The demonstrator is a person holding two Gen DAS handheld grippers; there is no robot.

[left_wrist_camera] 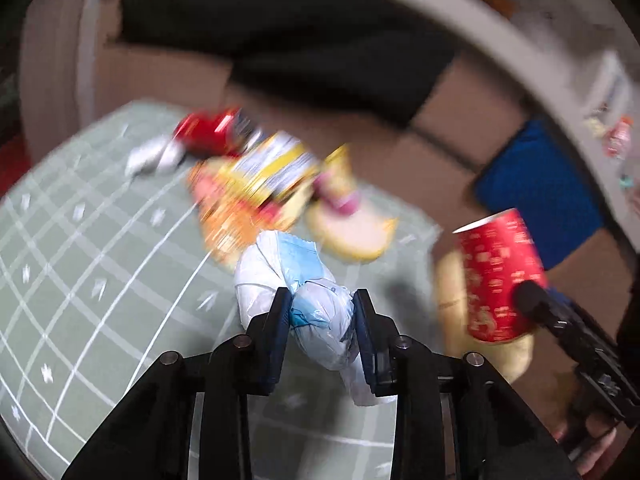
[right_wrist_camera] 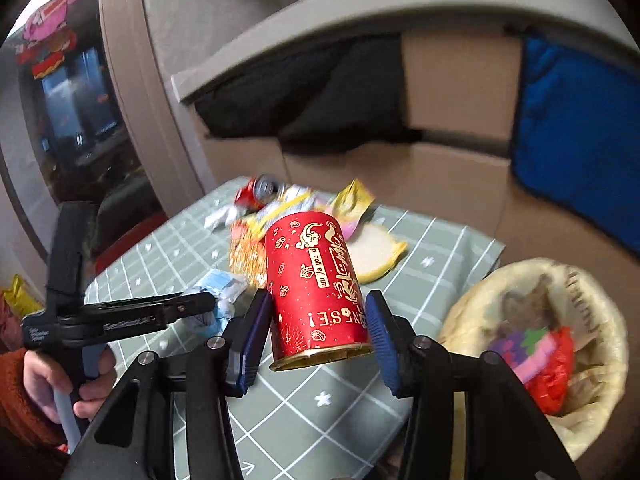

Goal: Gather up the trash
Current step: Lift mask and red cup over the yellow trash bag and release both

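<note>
Tongs [right_wrist_camera: 316,320] grip cup [right_wrist_camera: 316,292] over checked tablecloth [right_wrist_camera: 352,400] (green).

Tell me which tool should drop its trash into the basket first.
Right, probably. The right tool holds the red cup beside the basket, while the left tool, gripping the crumpled mask, is farther from it.

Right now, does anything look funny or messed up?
Yes. The red paper cup in the right gripper is upside down, with its printed words inverted. The left gripper squeezes a scrunched white and blue wrapper. Behind, snack wrappers and a tipped red can lie jumbled on the tablecloth.
</note>
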